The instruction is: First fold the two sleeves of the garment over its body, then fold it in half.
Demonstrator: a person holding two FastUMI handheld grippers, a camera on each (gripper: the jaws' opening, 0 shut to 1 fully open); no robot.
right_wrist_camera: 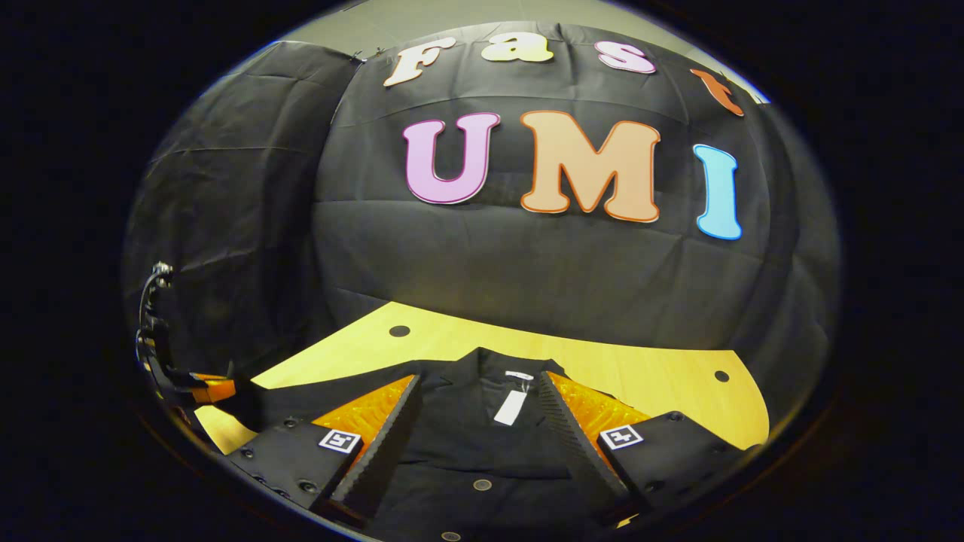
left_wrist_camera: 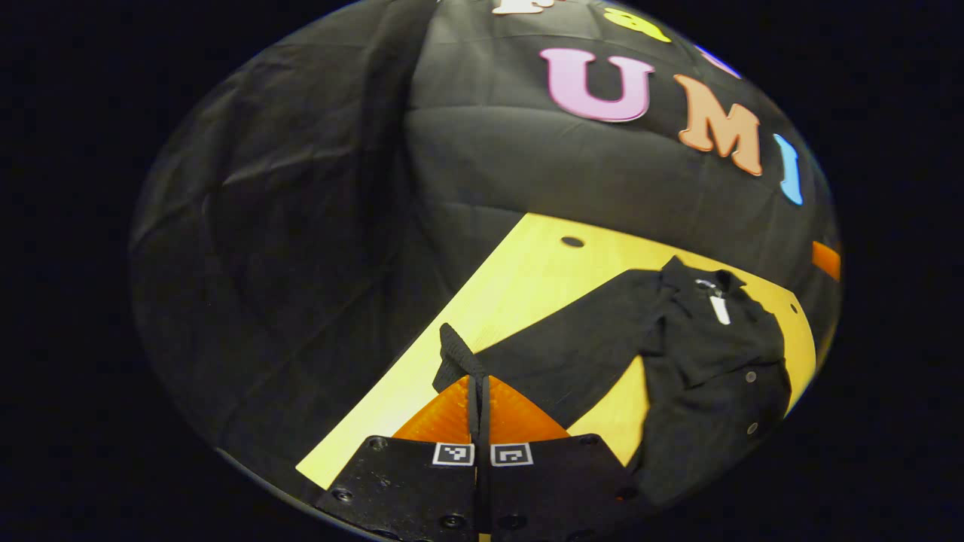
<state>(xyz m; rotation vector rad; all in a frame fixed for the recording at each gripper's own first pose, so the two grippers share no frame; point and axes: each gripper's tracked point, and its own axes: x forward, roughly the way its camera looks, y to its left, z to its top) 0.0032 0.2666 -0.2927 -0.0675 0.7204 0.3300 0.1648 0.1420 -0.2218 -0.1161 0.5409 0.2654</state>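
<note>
Fingers of my left gripper stand pressed together on the cuff of one sleeve of the black garment, the cuff poking up just beyond their tips; in the left gripper view that sleeve stretches in a straight band across the yellow wooden desk to the shoulder, while the body lies rumpled toward the right of the picture, with a white tag at the collar and small round buttons down the front. Seen from the right gripper view, the collar and its white tag lie straight ahead between the wide-spread fingers of my right gripper, which hold nothing; the garment's body lies on the desk beneath them, a button showing low in the picture. This view also takes in my left gripper far off at the left edge, at the desk's near corner, with a cable rising behind it. Two small dark holes mark the bare desk top behind the collar. Black creased cloth hangs as the booth's wall behind the desk, and a pale strip of room wall shows above it.
</note>
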